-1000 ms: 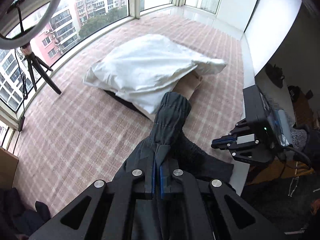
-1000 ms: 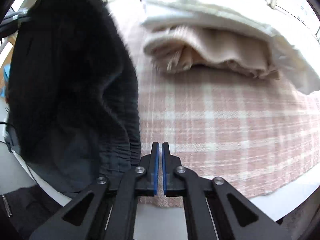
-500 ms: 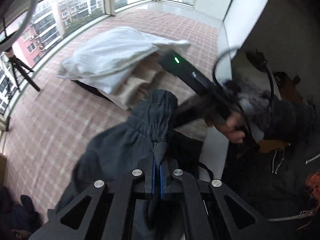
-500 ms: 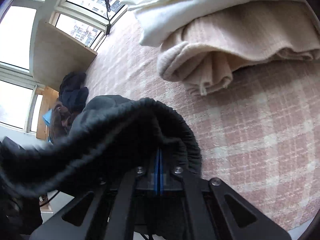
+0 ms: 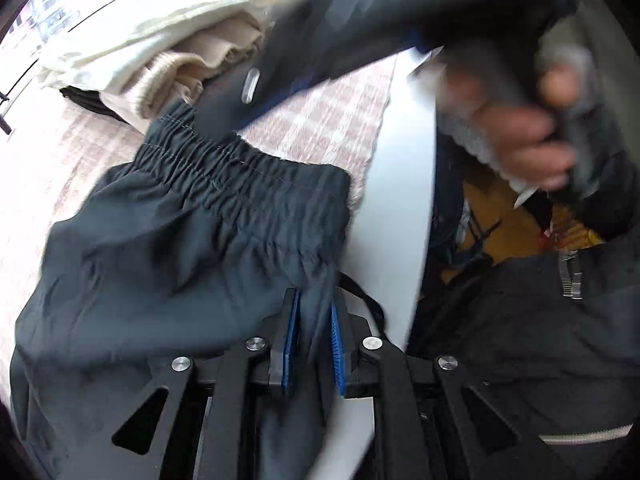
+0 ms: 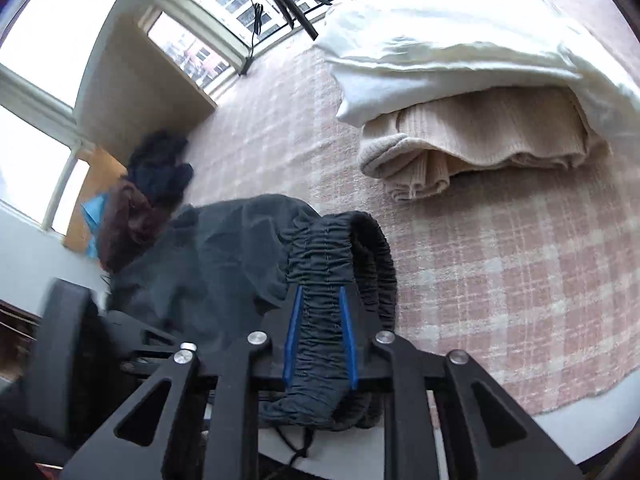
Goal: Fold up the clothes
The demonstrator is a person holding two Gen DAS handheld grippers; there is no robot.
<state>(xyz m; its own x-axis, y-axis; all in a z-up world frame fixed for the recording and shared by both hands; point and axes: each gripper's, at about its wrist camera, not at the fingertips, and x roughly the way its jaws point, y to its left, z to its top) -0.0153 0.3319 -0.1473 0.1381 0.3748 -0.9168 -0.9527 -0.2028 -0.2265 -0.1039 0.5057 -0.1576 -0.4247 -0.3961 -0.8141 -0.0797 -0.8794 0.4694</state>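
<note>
Both grippers were opening as we watched: our left gripper (image 5: 313, 326) had its blue pads apart with a fold of the dark grey trousers (image 5: 180, 248) loose between them, and our right gripper (image 6: 320, 312) stood likewise parted around the gathered elastic waistband (image 6: 332, 248), the cloth lying slack between the pads. The trousers lay at the near edge of the pink checked blanket (image 6: 480, 272). Farther out we saw a folded beige knit sweater (image 6: 480, 148) under a white garment (image 6: 440, 64).
</note>
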